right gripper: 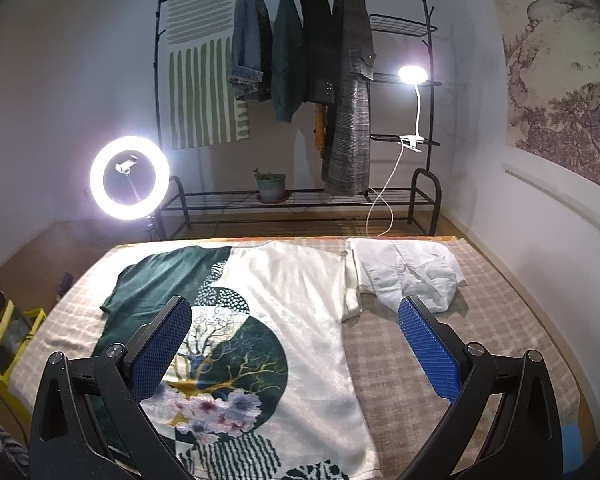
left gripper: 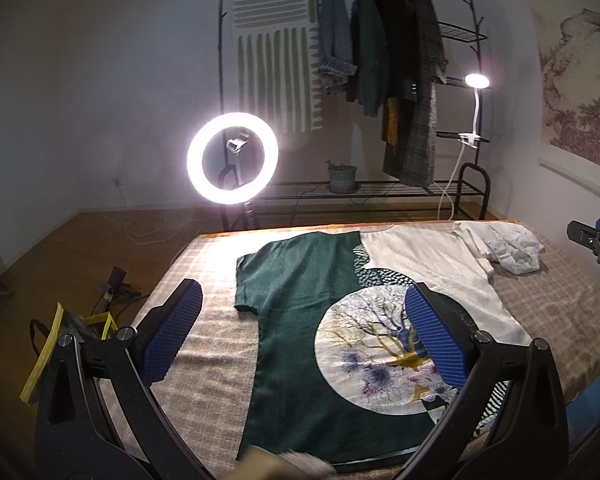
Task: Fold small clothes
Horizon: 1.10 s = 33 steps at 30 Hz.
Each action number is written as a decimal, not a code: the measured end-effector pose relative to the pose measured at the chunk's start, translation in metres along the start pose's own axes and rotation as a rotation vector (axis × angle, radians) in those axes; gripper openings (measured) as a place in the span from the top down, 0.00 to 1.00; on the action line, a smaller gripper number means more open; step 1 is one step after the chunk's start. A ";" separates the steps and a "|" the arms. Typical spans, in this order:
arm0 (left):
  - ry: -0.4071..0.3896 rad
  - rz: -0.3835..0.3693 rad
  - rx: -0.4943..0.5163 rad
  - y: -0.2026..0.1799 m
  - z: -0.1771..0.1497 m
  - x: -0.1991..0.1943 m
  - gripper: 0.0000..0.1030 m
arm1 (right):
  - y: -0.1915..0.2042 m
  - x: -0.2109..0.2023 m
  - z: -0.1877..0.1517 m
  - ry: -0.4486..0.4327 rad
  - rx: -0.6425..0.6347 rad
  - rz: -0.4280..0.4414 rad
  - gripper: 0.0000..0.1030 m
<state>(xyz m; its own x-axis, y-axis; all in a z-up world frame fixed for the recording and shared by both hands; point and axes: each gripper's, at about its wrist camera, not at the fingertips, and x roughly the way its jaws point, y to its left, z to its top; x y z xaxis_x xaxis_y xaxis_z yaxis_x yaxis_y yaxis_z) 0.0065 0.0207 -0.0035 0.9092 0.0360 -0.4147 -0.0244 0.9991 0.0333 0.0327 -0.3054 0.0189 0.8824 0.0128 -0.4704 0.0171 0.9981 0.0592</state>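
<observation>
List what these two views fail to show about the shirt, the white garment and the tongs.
- Printed shirt: near hem cut off by the right wrist view's bottom edge; a blurred object covers it in the left view.
- White garment: crumpled, type unclear.
- Left tongs, right tongs: both open; height above the shirt unreadable.

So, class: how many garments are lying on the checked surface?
2. A green-and-white printed shirt lies spread flat in the middle; a crumpled white garment sits at the far right, touching the shirt's sleeve. Something may lie hidden underneath.
</observation>
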 end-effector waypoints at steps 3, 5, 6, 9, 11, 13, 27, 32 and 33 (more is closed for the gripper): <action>0.029 0.034 -0.027 0.014 -0.006 0.007 0.00 | 0.007 0.005 0.001 0.005 0.003 0.017 0.00; 0.066 0.053 -0.054 0.025 -0.015 0.014 0.02 | 0.014 0.010 0.002 0.007 0.004 0.061 0.00; 0.095 0.060 -0.075 0.032 -0.023 0.018 0.05 | 0.017 0.011 0.002 -0.002 0.000 0.087 0.00; 0.176 0.045 -0.174 0.057 -0.048 0.029 0.17 | 0.033 0.009 0.002 -0.088 -0.041 0.168 0.00; 0.236 0.019 -0.281 0.075 -0.068 0.035 0.30 | 0.046 0.009 0.004 -0.122 -0.085 0.210 0.00; 0.309 0.023 -0.382 0.091 -0.093 0.043 0.40 | 0.063 0.017 0.009 -0.089 -0.143 0.263 0.00; 0.553 0.042 -0.464 0.102 -0.167 0.093 0.50 | 0.178 0.137 0.036 0.171 -0.198 0.444 0.05; 0.620 0.015 -0.440 0.094 -0.181 0.109 0.50 | 0.221 0.187 0.043 0.275 -0.190 0.496 0.21; 0.631 0.015 -0.432 0.092 -0.184 0.112 0.50 | 0.230 0.196 0.044 0.291 -0.185 0.505 0.23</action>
<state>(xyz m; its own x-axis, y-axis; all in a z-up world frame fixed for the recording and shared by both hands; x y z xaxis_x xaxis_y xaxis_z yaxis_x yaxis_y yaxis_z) 0.0297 0.1199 -0.2146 0.5005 -0.0753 -0.8624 -0.3137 0.9127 -0.2618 0.2302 -0.0756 -0.0206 0.5954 0.4768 -0.6466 -0.4744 0.8582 0.1960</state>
